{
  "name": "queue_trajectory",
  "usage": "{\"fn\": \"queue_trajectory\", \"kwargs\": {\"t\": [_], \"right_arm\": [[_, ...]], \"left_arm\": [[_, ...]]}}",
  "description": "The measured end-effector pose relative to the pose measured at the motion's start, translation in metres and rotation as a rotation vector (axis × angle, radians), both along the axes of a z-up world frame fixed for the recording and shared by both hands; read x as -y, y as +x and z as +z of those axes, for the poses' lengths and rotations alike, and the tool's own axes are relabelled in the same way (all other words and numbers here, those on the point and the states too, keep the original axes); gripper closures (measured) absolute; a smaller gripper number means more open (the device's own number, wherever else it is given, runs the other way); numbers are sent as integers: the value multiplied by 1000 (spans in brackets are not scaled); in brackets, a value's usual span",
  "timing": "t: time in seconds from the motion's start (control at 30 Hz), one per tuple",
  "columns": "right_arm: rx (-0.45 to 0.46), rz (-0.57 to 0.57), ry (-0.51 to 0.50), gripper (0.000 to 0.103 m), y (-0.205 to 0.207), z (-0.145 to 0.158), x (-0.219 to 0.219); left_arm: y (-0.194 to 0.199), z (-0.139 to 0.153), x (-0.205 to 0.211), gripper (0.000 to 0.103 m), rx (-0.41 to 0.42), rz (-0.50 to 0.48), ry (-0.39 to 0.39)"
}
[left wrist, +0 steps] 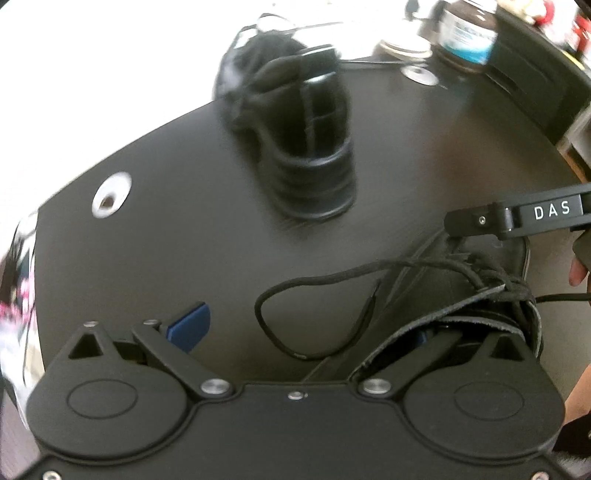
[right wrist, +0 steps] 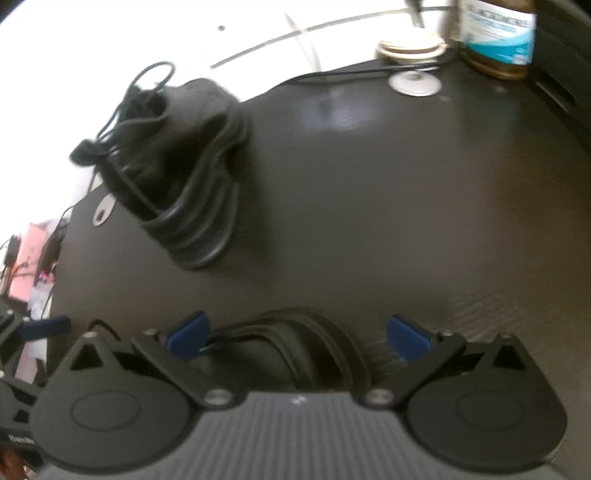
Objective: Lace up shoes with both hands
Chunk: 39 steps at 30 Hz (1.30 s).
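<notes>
Black leather: both shoes are made of it, and they are set on a dark table.
Near shoe: it is seen low and to the right in the left wrist view, just in front of the left gripper, with its flaps spread and its laces tangled over the opening.
Lace: one loose end is curled in a loop on the table, to the left of the near shoe.
Left gripper: its fingers are spread wide; the blue pad of one finger is shown clear of everything, while the other finger is tucked in against the leather flap of the near shoe. Nothing is gripped.
Right gripper: its fingers are also spread wide, both blue pads being shown, with the rounded end of the near shoe lying between and below them. Whether it is touched cannot be told.
Far shoe: it is placed well apart from the near one, toward the far side of the table, blurred.
Background: a labelled jar and a small dish are stood at the far edge.
Table fittings: a round metal disc is set into the top on the left.
</notes>
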State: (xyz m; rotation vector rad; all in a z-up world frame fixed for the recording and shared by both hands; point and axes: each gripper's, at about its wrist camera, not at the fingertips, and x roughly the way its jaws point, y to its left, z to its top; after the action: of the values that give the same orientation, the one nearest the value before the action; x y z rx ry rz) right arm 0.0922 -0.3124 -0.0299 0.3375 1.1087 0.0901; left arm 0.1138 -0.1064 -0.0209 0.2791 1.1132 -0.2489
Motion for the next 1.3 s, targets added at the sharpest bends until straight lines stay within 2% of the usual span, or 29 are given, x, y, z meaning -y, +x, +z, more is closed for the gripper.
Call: {"fn": "queue_trajectory", "kwargs": {"t": [0.1,0.3,0.4,0.57,0.77,0.9,1.0,1.1,1.17,1.3], "right_arm": [[-5,-39,-4,1,0,0,10],[-5,-100,-17,1,-2,1,36],[-2,-136,-18,1,-3,-1,48],[5,-168,-3,1,-5,-3,60],[20,-118,-43,1,-1,0,53],[55,-58,-87,1,-2,13,44],[99,2,-157,1,-6,29,35],[68,36,-215,1,-5,45,30],[39,74,-233,1,-6,56,28],[37,163,-256,1,-18,79,23]], "left_arm": [[2,0,17,0,3,-33,13],[4,-8,43,0,23,-54,-29],[7,-9,59,0,37,-80,-25],[12,-10,65,0,41,-109,-24],[9,-5,61,0,-33,-95,12],[-1,6,54,0,-29,-79,51],[-8,20,46,0,-22,-12,43],[-16,35,36,0,-25,81,47],[-22,44,30,0,-23,122,75],[-39,62,28,0,1,148,66]]}}
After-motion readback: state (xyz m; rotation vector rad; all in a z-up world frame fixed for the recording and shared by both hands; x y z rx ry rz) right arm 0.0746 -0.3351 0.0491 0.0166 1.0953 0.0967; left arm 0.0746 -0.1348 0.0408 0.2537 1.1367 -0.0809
